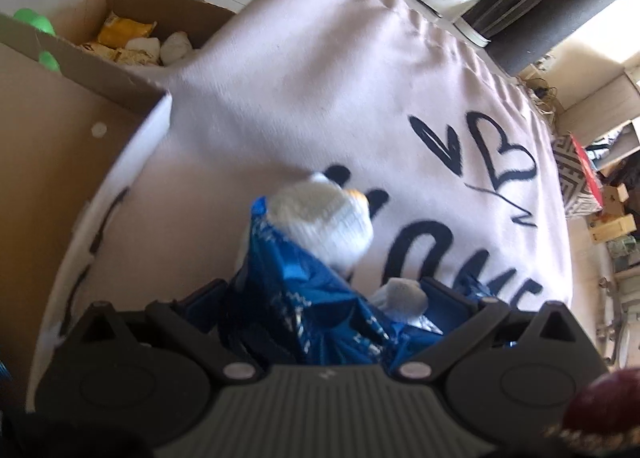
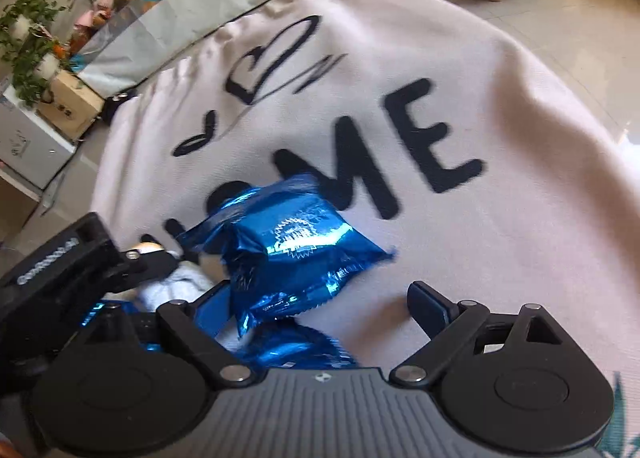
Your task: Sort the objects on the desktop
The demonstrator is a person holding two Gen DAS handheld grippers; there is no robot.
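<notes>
Though blur hides detail, the left gripper, tilted down, straddles blue packets (grip unclear); the right gripper gapes over 1 packet.

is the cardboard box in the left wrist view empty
No, the cardboard box holds yellow packets and white rolled items.

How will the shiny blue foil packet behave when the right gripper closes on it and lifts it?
The blue foil packet looks puffed and creased, so it will probably crumple rather than stay stiff. Its glossy film may slip between the fingers of the open right gripper. It seems light for its size, and flat enough not to roll.
</notes>
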